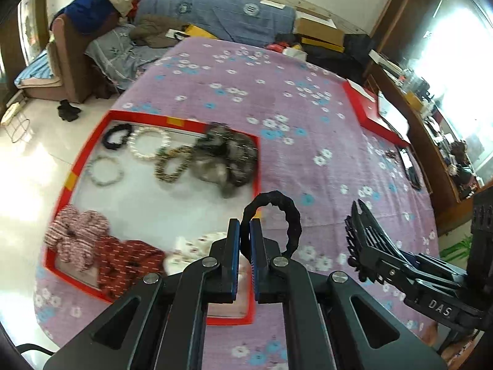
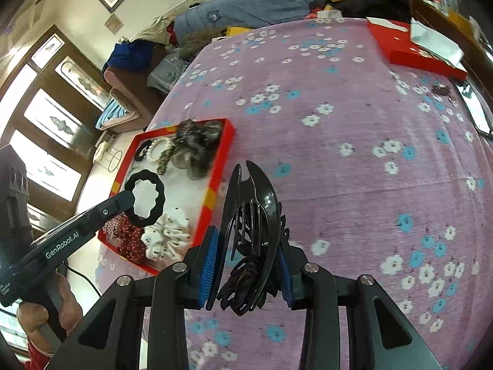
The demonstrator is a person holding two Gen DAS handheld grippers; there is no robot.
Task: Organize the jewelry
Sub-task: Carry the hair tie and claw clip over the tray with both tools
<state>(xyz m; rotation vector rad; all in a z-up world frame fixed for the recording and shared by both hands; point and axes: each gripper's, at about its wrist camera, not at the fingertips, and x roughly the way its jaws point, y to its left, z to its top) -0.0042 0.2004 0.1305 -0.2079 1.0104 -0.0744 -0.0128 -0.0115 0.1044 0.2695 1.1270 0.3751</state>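
Note:
My left gripper point(image 1: 245, 231) is shut on a black wavy hair tie point(image 1: 291, 219) and holds it above the near right edge of the red tray point(image 1: 92, 141); it also shows in the right wrist view point(image 2: 144, 199) over the tray point(image 2: 212, 182). My right gripper point(image 2: 249, 246) is shut on a black claw hair clip point(image 2: 252, 212) above the purple floral bedspread point(image 2: 339, 160). The clip shows in the left wrist view point(image 1: 366, 237) to the right of the left gripper. The tray holds bead bracelets point(image 1: 148, 143) and scrunchies point(image 1: 77, 234).
A red box lid point(image 1: 369, 114) with white paper lies at the far right of the bed. Small dark items point(image 2: 440, 91) and a phone-like object point(image 2: 474, 108) lie near the right edge. Bedding and boxes pile at the far end.

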